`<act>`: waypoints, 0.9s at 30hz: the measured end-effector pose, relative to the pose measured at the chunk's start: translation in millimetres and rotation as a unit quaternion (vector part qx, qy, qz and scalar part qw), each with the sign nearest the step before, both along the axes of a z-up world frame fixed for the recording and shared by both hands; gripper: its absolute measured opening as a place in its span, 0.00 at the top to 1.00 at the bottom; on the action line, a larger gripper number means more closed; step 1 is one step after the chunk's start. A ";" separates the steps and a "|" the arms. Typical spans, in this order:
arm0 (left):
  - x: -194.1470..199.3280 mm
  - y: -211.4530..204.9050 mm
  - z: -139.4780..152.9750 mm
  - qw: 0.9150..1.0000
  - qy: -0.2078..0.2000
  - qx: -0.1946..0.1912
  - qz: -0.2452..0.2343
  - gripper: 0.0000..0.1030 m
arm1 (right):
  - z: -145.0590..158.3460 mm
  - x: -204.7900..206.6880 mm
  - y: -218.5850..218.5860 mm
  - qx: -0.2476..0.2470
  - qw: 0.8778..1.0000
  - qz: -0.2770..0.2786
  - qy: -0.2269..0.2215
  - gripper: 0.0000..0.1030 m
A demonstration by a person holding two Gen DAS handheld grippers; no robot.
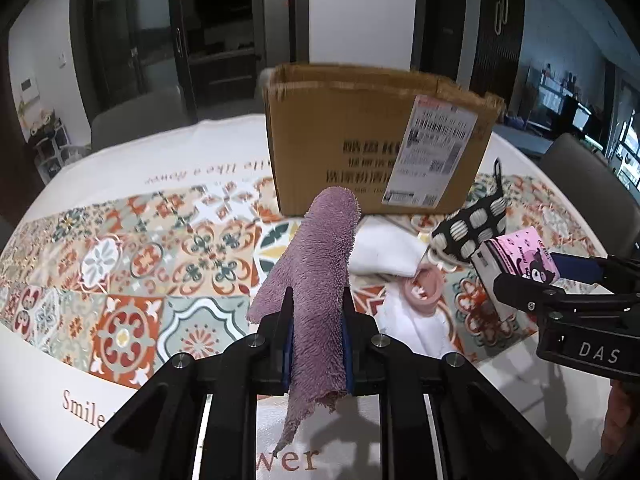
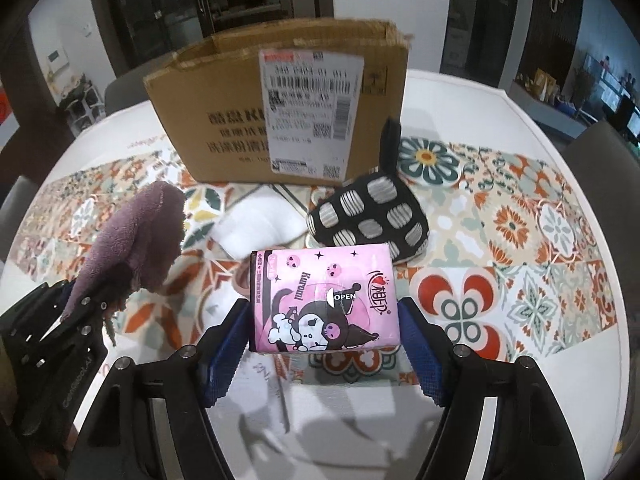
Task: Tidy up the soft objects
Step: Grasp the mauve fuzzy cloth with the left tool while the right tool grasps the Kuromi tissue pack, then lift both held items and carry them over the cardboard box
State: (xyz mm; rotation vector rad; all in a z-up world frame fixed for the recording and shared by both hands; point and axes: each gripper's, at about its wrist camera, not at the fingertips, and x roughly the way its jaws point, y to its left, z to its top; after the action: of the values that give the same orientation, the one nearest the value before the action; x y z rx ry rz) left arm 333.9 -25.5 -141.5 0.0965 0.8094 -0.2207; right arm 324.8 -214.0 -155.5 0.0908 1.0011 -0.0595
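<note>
My left gripper (image 1: 316, 304) is shut on a purple fuzzy cloth (image 1: 320, 272), which stands up between its fingers above the table; it also shows in the right wrist view (image 2: 140, 236). My right gripper (image 2: 324, 312) is shut on a pink Kuromi tissue pack (image 2: 324, 300), held above the table; the pack also shows in the left wrist view (image 1: 520, 260). An open cardboard box (image 1: 376, 136) stands behind both, also in the right wrist view (image 2: 280, 108). A black and white checked pouch (image 2: 368, 216), a white cloth (image 2: 256, 224) and a pink ring-shaped item (image 1: 426, 286) lie in front of the box.
The table carries a patterned tile-print cloth (image 1: 132, 264) with white borders. Grey chairs (image 1: 136, 120) stand around the far side. Dark cabinets and doors fill the background.
</note>
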 end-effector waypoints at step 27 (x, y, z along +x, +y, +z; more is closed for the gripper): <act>-33.3 0.1 109.5 0.991 -0.129 -0.040 -0.002 0.81 | 106.3 -34.1 2.6 0.018 0.989 0.022 -0.147 0.28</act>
State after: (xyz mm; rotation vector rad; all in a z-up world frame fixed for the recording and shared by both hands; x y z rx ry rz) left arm 300.6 -25.4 -31.9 0.0492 0.5420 -0.2398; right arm 290.7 -211.3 -49.2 0.1065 0.7088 0.0120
